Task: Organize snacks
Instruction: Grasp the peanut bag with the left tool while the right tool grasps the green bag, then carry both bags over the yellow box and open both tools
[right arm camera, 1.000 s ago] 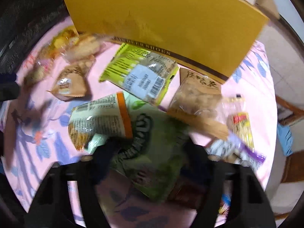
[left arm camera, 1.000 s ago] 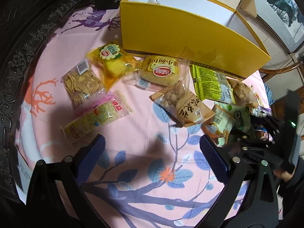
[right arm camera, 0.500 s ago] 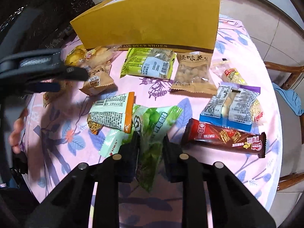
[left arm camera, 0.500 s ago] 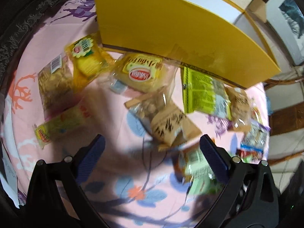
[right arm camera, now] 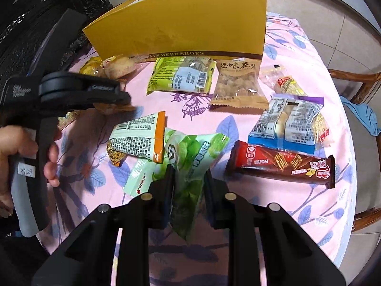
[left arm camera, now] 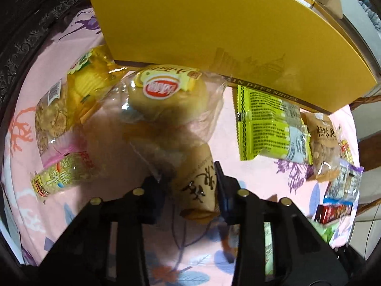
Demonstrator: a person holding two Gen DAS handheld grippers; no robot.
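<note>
Yellow box inside hidden from you. Left gripper closing on brown packet; right gripper pinching green packet.

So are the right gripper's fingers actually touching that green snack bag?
Touching. In the right wrist view the right gripper has both fingers pressed against the green snack bag, which bunches between them.
</note>
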